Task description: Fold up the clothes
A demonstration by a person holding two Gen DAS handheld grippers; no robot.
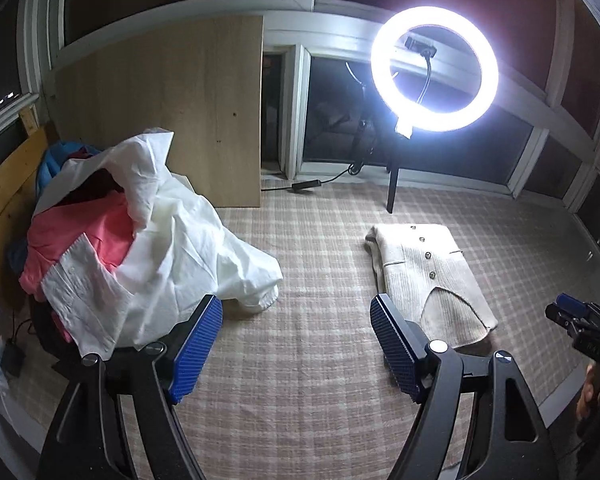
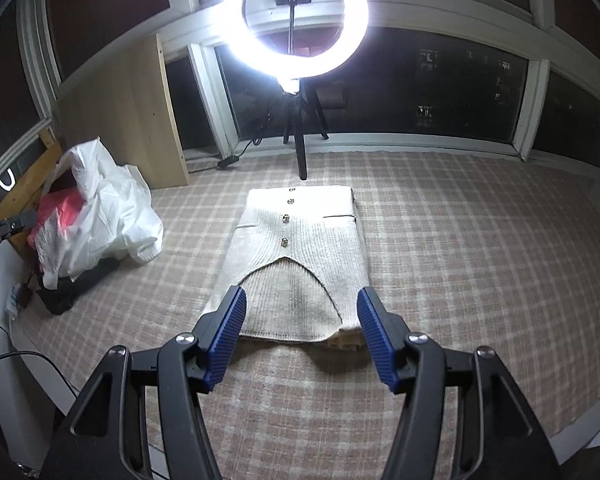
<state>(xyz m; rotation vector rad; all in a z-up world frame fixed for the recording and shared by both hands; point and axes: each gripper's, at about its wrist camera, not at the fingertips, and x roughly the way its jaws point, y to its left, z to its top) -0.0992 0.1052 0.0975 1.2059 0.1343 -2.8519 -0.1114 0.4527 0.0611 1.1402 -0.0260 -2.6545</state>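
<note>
A cream ribbed cardigan [image 2: 296, 256] with metal buttons lies folded flat on the checked cloth; it also shows in the left wrist view [image 1: 432, 276]. My right gripper [image 2: 302, 308] is open and empty, hovering just above the cardigan's near edge. My left gripper [image 1: 296, 320] is open and empty above bare cloth, between the cardigan and a heap of unfolded clothes [image 1: 140, 240]. That heap has a white garment [image 2: 108, 216] on top of a pink one [image 1: 100, 228]. The right gripper's tip [image 1: 572, 312] shows at the right edge of the left wrist view.
A lit ring light [image 2: 296, 20] on a tripod [image 2: 300, 148] stands behind the cardigan, with a cable and adapter [image 1: 306, 185] on the floor. A wooden panel [image 1: 172, 100] leans against the dark windows. The checked cloth [image 2: 460, 260] covers the surface. Cables [image 2: 28, 356] lie at left.
</note>
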